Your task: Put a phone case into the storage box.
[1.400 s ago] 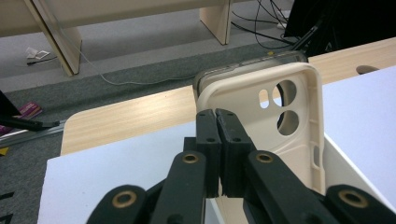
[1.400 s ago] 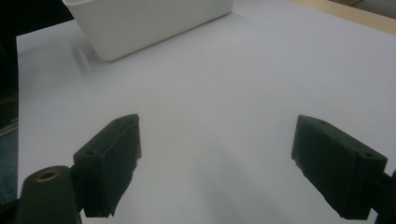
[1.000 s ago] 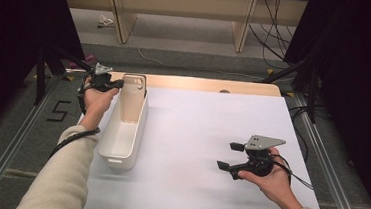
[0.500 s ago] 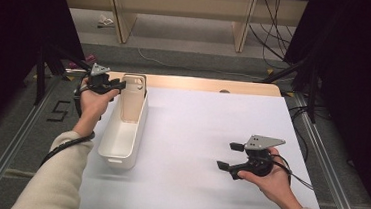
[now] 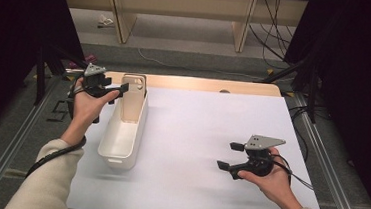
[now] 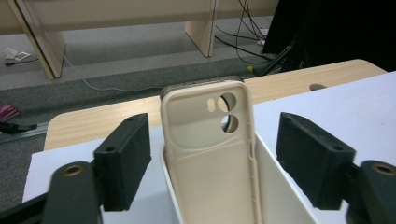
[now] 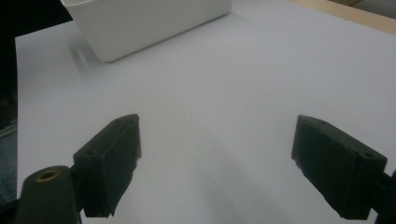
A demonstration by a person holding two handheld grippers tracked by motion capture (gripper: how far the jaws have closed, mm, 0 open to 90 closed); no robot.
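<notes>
High view: a beige phone case stands upright at the far end of a long white bin, leaning on its end wall, at the left of the white table sheet. The left gripper hovers just beside the case's top; its jaws have just been opening and no pad presses the case. The right gripper rests low over bare sheet, well apart from the bin, jaws spread wide and empty.

Left gripper view: the case's camera cut-outs face the camera, and both black pads stand clear on either side of it.

Right gripper view: wide jaws over plain sheet, with the bin's near corner farther off.

Judgement: the case looks delivered and let go; what seems left is drawing the left hand away
</notes>
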